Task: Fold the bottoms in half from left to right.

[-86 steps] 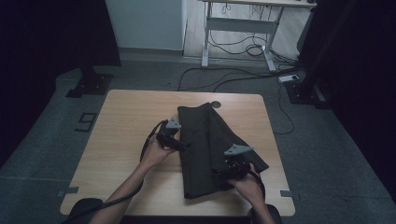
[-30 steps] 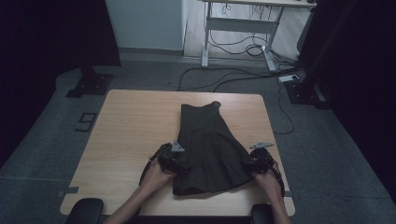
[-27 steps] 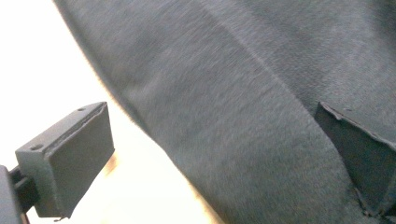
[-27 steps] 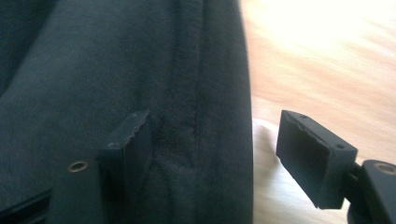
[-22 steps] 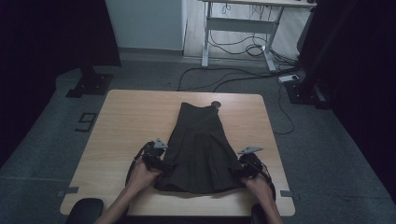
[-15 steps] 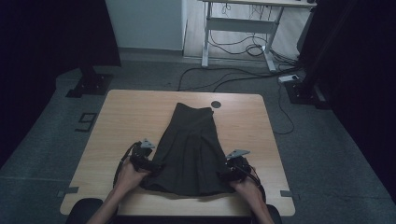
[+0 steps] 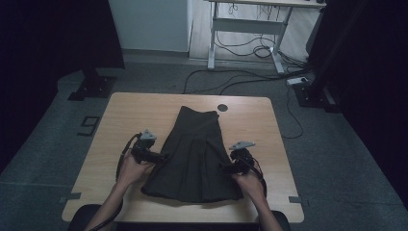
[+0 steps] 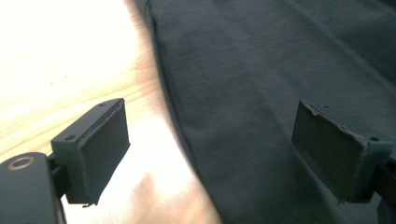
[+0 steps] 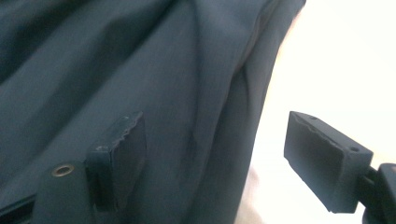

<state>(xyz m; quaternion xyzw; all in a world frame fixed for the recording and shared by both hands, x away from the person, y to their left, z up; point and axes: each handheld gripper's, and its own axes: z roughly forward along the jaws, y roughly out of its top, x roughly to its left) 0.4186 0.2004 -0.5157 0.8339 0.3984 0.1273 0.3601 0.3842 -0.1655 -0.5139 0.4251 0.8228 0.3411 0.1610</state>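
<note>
Garment: dark skirt (image 7: 195, 154) lies flat on the wooden table (image 7: 120, 125), narrow waist end toward the far edge near a small round dark hole (image 7: 222, 108), wide hem toward the person.
Fabric: soft and light by the look of it, a limp woven cloth with pleat lines running its length; I judge it will sag and fold wherever it is not supported, and slide easily on the smooth tabletop.
Where to grip: the side edges about midway down look best, where each seam gives a thicker bite; pinching a single layer mid-panel would likely just raise a wrinkle.
Left gripper: left gripper (image 8: 210, 154) sits at the skirt's left edge, jaws spread wide, one pad over bare wood and the other over cloth; the seam runs between them, and nothing is pinched.
Right gripper: right gripper (image 9: 212, 163) sits at the skirt's right edge, jaws likewise wide apart, one pad over the cloth and the other over the bright table; it holds nothing.
Hands: left hand (image 7: 129, 169) and right hand (image 7: 248, 182) rest low near the hem corners.
Contact: whether the pads brush the cloth cannot be told.
</note>
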